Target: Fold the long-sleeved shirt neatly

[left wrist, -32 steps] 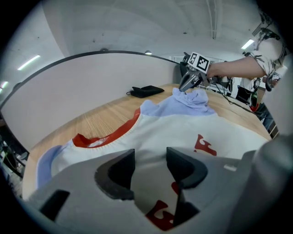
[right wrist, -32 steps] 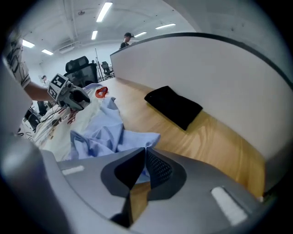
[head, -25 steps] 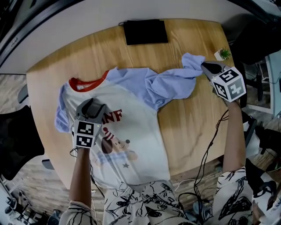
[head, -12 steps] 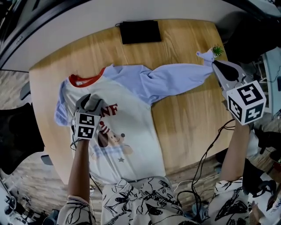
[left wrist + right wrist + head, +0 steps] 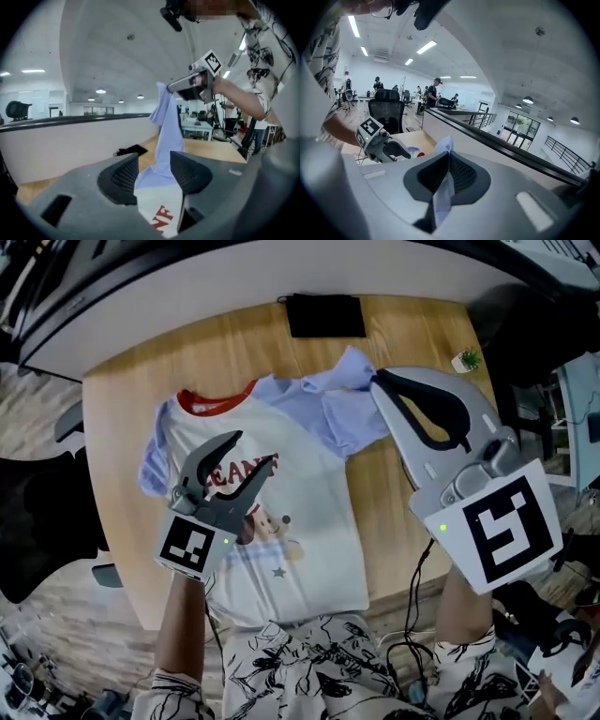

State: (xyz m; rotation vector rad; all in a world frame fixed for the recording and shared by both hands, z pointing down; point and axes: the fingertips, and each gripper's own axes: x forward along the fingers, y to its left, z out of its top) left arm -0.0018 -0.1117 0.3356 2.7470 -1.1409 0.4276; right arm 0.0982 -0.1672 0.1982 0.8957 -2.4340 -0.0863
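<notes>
Red print on the shirt (image 5: 154,201) ends "NF" beneath the left tool (image 5: 153,161)

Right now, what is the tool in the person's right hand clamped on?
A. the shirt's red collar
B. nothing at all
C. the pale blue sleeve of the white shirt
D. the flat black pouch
C: the right tool is shut on the end of the pale blue sleeve. The sleeve's fabric pokes out between the tool's pads, held up above the wooden table.
</notes>
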